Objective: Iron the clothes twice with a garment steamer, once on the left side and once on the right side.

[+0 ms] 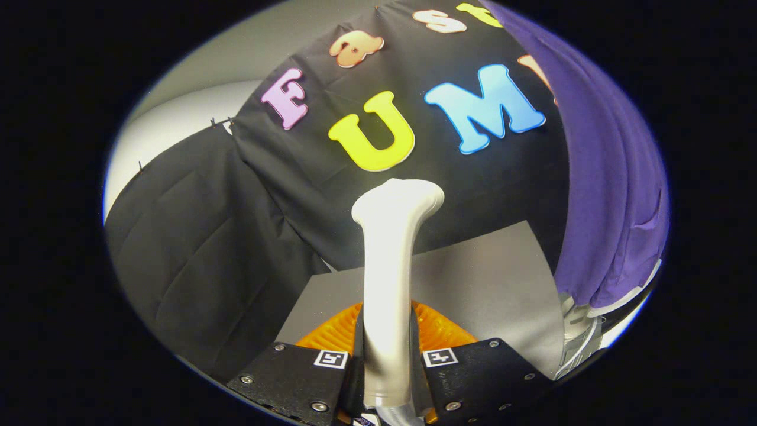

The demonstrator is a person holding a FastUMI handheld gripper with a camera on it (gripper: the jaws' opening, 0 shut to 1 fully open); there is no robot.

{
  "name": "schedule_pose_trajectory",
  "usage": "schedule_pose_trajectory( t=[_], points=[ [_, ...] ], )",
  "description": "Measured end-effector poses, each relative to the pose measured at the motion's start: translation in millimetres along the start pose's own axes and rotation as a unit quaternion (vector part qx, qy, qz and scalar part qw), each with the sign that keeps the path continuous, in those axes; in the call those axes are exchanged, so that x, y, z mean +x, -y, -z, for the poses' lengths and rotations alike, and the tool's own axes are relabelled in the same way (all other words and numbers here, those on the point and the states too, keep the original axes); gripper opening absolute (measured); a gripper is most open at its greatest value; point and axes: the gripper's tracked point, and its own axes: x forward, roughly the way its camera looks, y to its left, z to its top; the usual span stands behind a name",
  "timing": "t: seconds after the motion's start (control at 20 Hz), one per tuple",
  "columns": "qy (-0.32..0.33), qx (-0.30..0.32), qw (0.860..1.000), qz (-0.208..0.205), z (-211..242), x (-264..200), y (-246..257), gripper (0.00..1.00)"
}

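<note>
A white garment steamer (387, 272) stands upright between my fingers, its handle clamped by both of them and its flared head pointing up and away from me. My gripper (387, 361) is shut on the steamer's handle. A purple garment (603, 177) hangs to the right of the steamer, well apart from its head, with folds running down its length and a white hem or lining showing at its lower end.
A grey table top (491, 278) lies beyond the fingers. The black cloth wall (207, 248) rises behind it and on the left. Something orange and ribbed (328, 334) sits just behind the fingers, under the steamer. A white metal stand or frame (576, 340) shows below the garment.
</note>
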Motion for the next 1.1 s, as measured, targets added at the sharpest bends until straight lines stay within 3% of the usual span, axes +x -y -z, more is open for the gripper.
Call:
schedule_pose_trajectory(
  t=[0.25,0.6,0.85,1.1],
  points=[
    [0.052,-0.032,0.998,-0.012,8.1,-75.5,-11.3,0.32],
    [0.112,-0.054,0.992,0.011,45.9,-175.8,-5.6,0.32],
    [0.129,-0.038,0.991,0.014,80.9,-229.3,3.9,0.31],
    [0.182,-0.061,0.981,0.015,83.4,-280.2,1.0,0.31]
  ],
)
